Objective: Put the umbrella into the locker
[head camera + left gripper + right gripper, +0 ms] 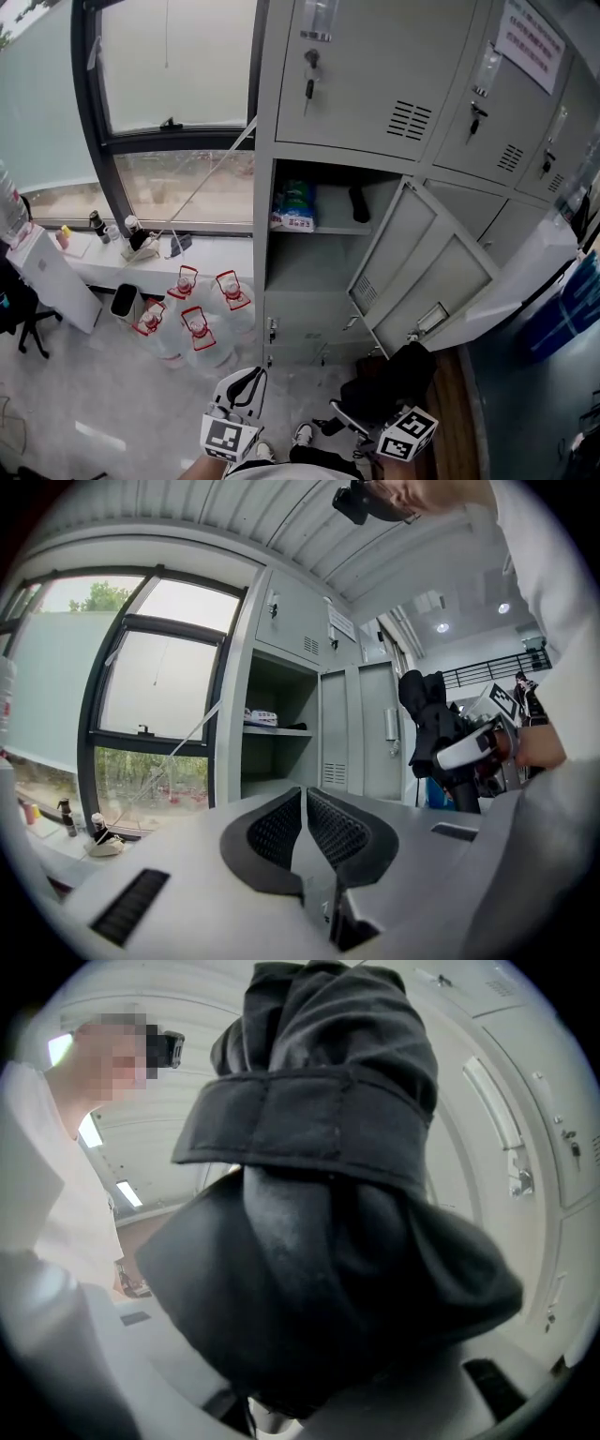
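While right gripper (380, 414) clamps the black umbrella (319, 1241), left gripper (305, 797) is closed, empty; open locker (309, 267) at twelve o'clock, window (178, 66) at ten.

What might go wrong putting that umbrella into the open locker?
The locker door hangs only partly open, so the black umbrella in the right gripper may bump it. The upper shelf already holds a blue-green packet and a dark item, which might get knocked. The jaws seem to pinch soft fabric, which might slip.

left gripper (306, 801) jaws together and empty, facing the open locker (232, 724); black umbrella (427, 719) at right
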Demonstrator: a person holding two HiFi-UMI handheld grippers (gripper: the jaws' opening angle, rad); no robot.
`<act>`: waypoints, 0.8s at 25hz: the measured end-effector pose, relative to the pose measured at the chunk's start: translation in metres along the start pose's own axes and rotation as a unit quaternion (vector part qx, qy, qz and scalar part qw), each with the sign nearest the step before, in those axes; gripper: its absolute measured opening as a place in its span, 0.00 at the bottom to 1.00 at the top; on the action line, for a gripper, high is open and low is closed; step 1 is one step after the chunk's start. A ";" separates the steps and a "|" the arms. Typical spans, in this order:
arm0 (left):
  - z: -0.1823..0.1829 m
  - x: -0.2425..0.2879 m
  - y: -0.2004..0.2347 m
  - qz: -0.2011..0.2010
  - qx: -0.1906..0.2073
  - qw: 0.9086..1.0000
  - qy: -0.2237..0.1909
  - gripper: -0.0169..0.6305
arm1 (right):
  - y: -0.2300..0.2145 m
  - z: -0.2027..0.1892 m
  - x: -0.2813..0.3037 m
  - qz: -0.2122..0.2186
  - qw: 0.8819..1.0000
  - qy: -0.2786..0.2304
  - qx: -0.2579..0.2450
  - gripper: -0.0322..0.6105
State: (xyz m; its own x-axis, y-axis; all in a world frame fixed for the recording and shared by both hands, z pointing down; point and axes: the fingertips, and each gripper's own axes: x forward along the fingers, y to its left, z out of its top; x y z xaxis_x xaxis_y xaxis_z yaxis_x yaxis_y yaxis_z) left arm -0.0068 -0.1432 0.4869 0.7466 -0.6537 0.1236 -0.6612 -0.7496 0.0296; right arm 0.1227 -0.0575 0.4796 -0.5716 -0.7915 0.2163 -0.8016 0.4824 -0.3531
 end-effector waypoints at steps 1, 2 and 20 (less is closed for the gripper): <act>0.000 0.006 0.000 0.006 0.001 1.000 0.003 0.09 | -0.007 0.002 0.002 0.006 1.000 -0.001 0.002 0.37; 0.001 0.011 0.000 0.013 0.001 1.000 0.006 0.09 | -0.016 0.005 0.003 0.010 1.000 0.000 0.003 0.37; 0.016 0.063 0.016 0.067 -0.018 0.997 -0.016 0.09 | -0.082 0.078 0.067 0.120 0.993 0.017 -0.010 0.37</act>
State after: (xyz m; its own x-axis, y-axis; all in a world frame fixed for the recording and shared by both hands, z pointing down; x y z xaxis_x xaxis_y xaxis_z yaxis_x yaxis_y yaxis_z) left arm 0.0306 -0.1984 0.4792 0.6522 -0.7518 0.0973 -0.7577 -0.6507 0.0509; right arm 0.1635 -0.1798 0.4520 -0.7513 -0.6406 0.1589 -0.6454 0.6627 -0.3800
